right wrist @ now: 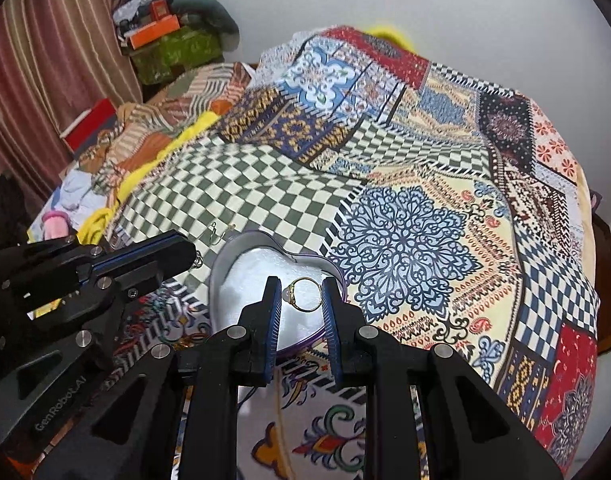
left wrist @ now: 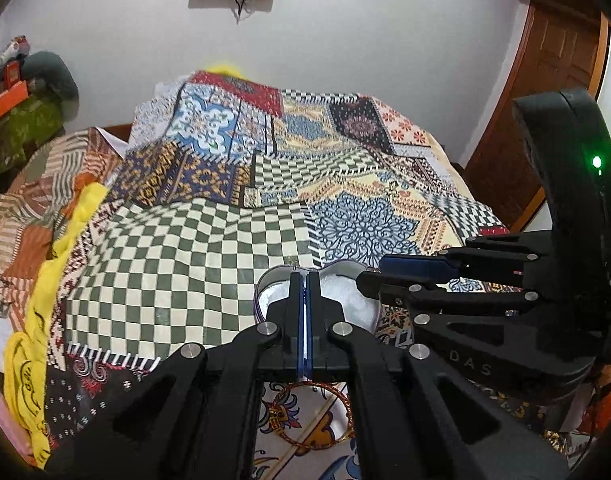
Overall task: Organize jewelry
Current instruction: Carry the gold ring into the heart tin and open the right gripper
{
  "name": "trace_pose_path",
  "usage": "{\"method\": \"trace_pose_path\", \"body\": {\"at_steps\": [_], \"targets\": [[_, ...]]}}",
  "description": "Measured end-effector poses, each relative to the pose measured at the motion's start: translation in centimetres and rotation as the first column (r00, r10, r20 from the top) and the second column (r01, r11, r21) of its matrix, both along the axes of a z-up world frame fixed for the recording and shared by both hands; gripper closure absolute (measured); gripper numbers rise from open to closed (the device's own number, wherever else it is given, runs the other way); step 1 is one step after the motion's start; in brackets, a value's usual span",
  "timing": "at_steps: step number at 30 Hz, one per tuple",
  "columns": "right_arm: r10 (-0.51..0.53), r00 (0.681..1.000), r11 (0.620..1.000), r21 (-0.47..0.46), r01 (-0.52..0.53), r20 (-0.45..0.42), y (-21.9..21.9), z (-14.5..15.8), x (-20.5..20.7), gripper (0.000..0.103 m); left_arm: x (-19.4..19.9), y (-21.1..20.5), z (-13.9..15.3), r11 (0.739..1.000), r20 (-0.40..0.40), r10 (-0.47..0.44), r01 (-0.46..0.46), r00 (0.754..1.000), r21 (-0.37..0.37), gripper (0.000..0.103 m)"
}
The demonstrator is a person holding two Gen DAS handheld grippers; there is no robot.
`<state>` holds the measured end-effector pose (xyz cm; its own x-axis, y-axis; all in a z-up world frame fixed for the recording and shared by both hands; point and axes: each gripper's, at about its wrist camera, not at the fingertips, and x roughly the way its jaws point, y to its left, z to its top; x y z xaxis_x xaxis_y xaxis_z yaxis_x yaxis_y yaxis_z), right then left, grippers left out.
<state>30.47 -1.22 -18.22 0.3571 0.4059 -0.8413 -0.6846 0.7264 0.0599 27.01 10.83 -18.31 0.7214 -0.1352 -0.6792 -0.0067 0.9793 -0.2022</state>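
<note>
A heart-shaped metal box (right wrist: 241,268) with white padding sits on the patterned bedspread; it also shows in the left wrist view (left wrist: 345,292). My right gripper (right wrist: 301,294) is shut on a gold ring (right wrist: 305,294) with a pale stone, held over the box. My left gripper (left wrist: 304,280) is shut, its tips at the box's near rim; a thin bit of metal shows at the tips, too small to identify. It appears in the right wrist view (right wrist: 185,254) left of the box. A small earring (right wrist: 221,231) lies on the checked cloth behind the box. A beaded bangle (left wrist: 341,400) lies under my left gripper.
The bedspread (right wrist: 425,200) covers a bed. Yellow cloth (left wrist: 61,264) and rumpled fabrics lie at the left. A cluttered side table (right wrist: 169,40) stands at the far left. A wooden door (left wrist: 545,100) is at the right.
</note>
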Motion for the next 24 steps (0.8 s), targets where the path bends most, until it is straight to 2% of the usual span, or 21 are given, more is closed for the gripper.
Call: {"method": "trace_pose_path", "body": {"at_steps": [6, 12, 20, 24], "targets": [[0.017, 1.0, 0.999, -0.029, -0.018, -0.02, 0.5, -1.3, 0.4, 0.085, 1.5, 0.2, -1.4, 0.999, -0.047, -0.031, 0.03, 0.998, -0.015, 0.103], [0.038, 0.998, 0.998, -0.041, -0.04, -0.042, 1.1, -2.1, 0.6, 0.085, 2.2, -0.1, -2.0, 0.998, -0.063, -0.061, 0.06, 0.996, -0.022, 0.103], [0.033, 0.998, 0.999, -0.031, -0.034, -0.054, 0.8, -2.1, 0.8, 0.084, 2.0, 0.2, -1.6, 0.999, -0.051, -0.035, 0.035, 0.998, -0.001, 0.103], [0.03, 0.999, 0.999, -0.04, -0.03, -0.023, 0.8, -1.5, 0.6, 0.084, 1.6, 0.5, -1.2, 1.0, -0.053, -0.025, 0.026, 0.998, 0.003, 0.101]]}}
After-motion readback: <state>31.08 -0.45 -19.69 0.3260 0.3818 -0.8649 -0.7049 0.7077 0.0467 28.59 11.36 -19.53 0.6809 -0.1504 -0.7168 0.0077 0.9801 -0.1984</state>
